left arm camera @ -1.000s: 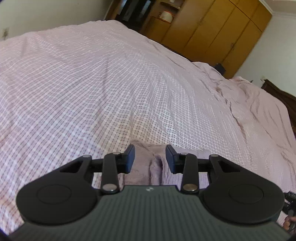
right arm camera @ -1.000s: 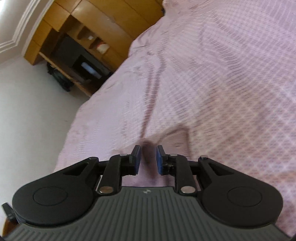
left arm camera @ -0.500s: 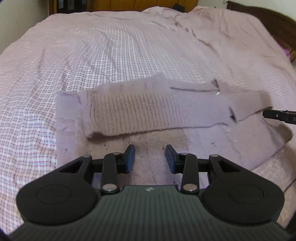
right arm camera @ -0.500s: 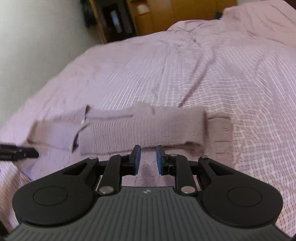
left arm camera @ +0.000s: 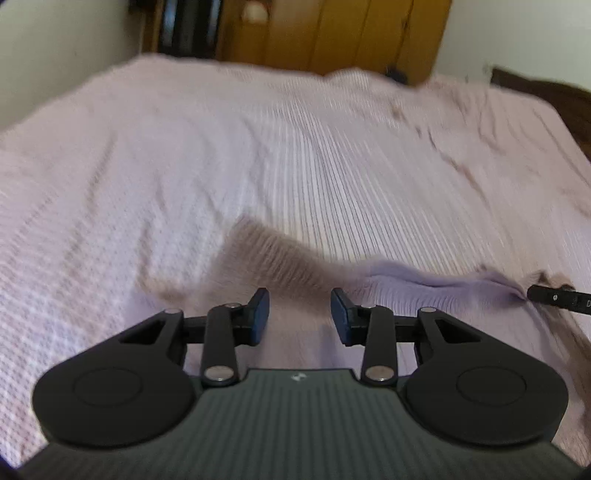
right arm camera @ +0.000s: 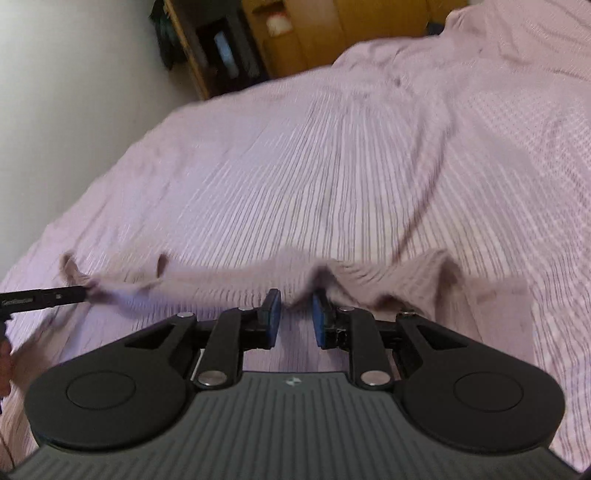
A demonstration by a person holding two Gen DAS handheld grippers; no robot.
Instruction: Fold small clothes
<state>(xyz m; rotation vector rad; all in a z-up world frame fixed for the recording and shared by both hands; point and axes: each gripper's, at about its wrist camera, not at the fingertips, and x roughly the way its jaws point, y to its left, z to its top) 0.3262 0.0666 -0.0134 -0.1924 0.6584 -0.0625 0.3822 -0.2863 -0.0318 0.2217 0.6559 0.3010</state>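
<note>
A mauve knitted garment (left arm camera: 280,266) hangs stretched between my two grippers above the pink checked bed sheet (left arm camera: 258,147). My left gripper (left arm camera: 298,314) is shut on a thick bunch of the knit, which fills the gap between its jaws. Its finger (right arm camera: 44,297) shows at the left of the right wrist view, with cloth gathered at its tip. My right gripper (right arm camera: 296,314) is shut on a fold of the garment (right arm camera: 221,291) that puckers into its narrow gap. Its finger (left arm camera: 554,295) shows at the right of the left wrist view. Both views are blurred.
The sheet (right arm camera: 332,166) is wrinkled toward the far right. Wooden wardrobes (left arm camera: 351,33) and an open shelf unit (right arm camera: 221,48) stand beyond the bed. A dark headboard (left arm camera: 546,96) is at the far right. The bed's left edge runs along a pale wall (right arm camera: 74,110).
Half a second ago the garment lay flat on the bed with a sleeve folded across it. Now its edge is raised and drawn into a line between the two grippers, which have both moved and rolled.
</note>
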